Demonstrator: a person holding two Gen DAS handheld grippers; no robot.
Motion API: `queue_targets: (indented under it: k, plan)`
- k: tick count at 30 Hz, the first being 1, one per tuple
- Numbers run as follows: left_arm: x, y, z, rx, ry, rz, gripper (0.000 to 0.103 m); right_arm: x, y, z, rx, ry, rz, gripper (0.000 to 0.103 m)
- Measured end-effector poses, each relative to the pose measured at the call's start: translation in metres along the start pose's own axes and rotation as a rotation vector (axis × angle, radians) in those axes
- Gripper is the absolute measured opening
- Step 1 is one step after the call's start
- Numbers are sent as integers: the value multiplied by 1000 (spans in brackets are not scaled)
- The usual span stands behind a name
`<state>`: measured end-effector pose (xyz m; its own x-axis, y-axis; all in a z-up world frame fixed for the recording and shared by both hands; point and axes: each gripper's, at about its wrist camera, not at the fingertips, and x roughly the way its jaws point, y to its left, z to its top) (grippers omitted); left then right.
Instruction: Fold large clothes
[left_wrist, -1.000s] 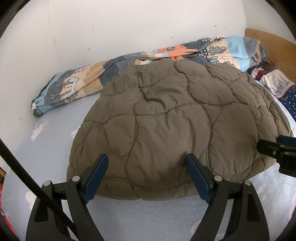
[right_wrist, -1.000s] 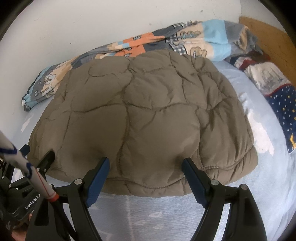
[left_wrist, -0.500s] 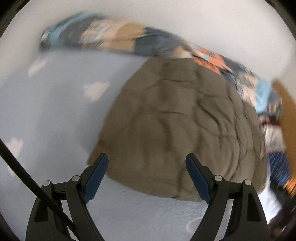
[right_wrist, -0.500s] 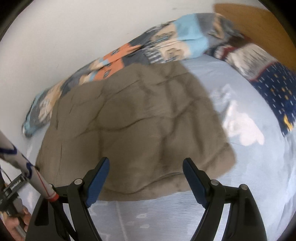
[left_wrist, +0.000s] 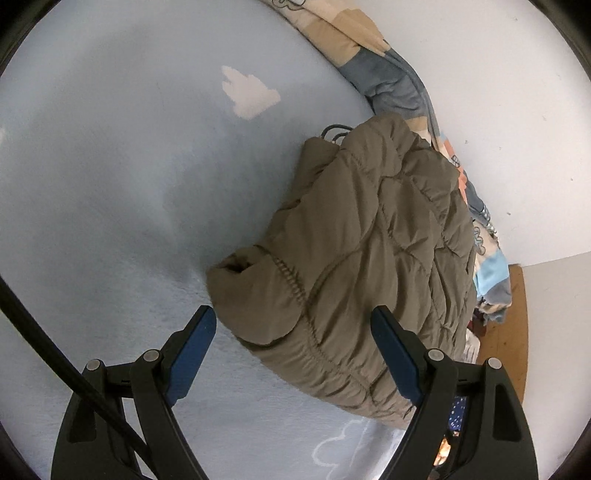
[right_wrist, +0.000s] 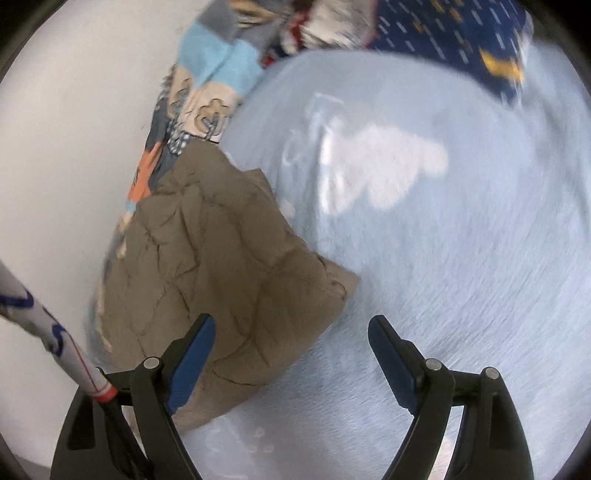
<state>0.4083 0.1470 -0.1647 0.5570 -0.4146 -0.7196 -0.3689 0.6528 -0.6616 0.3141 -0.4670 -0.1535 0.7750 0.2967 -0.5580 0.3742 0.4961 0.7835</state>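
The jacket (left_wrist: 369, 243) lay toward one o'clock from the left tool (left_wrist: 293, 339), long axis likewise. Both tools gaped wide and empty; the right tool (right_wrist: 291, 349) saw it at ten o'clock.

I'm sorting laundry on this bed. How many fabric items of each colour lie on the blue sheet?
Olive quilted jacket: 1
Patchwork blanket: 1
Navy patterned cloth: 1
Red-and-white cloth: 1
Total: 4
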Motion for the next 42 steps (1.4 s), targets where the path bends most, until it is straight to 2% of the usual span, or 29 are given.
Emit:
queue_targets:
  k: [4,10,14,16,18,21,25,27,31,37,42]
  plan:
    - [8,4,0,-25,-16,-28,85,11,-18,0,115,22,92,88]
    - [17,5,2,-12,-32,-38,87,35,-20,4,181,14,180,89]
    - [23,4,4,-3,-40,-40,87,56,-13,4,175,30,156,92]
    - [23,0,4,21,-51,-22,86,67,-11,1,164,50,148,86]
    - [21,-11,2,91,-75,23,72,67,-3,2,95,43,92,65]
    - [12,-38,-6,246,-139,115,55,58,22,3,-55,12,14,48]
    - [4,-76,-26,457,-243,267,51,50,64,-9,-312,-60,-151,42]
    - [1,-91,-37,541,-294,310,49,47,88,-21,-456,-102,-239,39]
    - [-8,-108,-44,615,-343,333,47,35,123,-42,-687,-201,-339,34]
    - [-34,-120,-61,655,-371,299,46,6,137,-59,-793,-258,-351,31]
    - [-61,-118,-80,644,-362,267,46,-23,144,-72,-821,-269,-319,31]
